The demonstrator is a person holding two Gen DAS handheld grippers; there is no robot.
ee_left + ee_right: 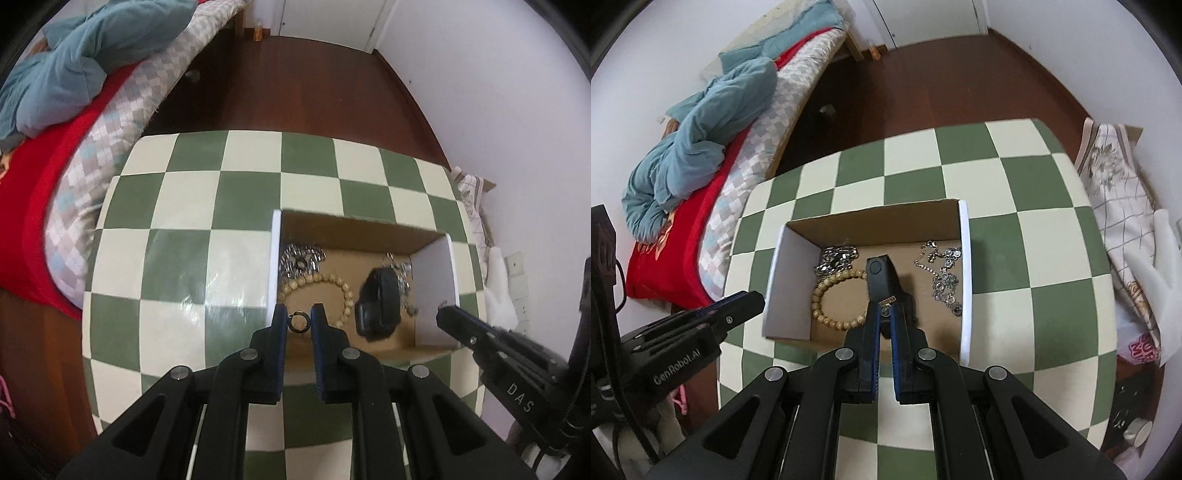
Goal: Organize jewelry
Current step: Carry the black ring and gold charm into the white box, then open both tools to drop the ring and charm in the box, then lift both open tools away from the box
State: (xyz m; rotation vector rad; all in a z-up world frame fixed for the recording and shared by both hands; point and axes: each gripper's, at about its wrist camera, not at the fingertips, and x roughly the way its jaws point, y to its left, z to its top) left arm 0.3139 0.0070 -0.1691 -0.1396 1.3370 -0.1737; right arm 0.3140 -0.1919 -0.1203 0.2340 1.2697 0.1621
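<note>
An open cardboard box (354,230) (871,218) sits on the green-and-cream checkered table (184,206) (1027,229). Inside lie a wooden bead bracelet (332,282) (831,314), a silver chain (301,256) (836,258), a second silver chain (943,273) (404,280) and a black watch (380,302) (881,273). My left gripper (300,321) is shut on a small dark ring (299,322) above the box's near left side. My right gripper (885,308) is shut on the watch's strap end with a small gold piece (887,301).
A bed (74,110) (738,147) with red and checked covers and a blue blanket stands left of the table. Dark wooden floor (314,81) lies beyond. Cloth and white items (1123,221) pile at the right by the wall.
</note>
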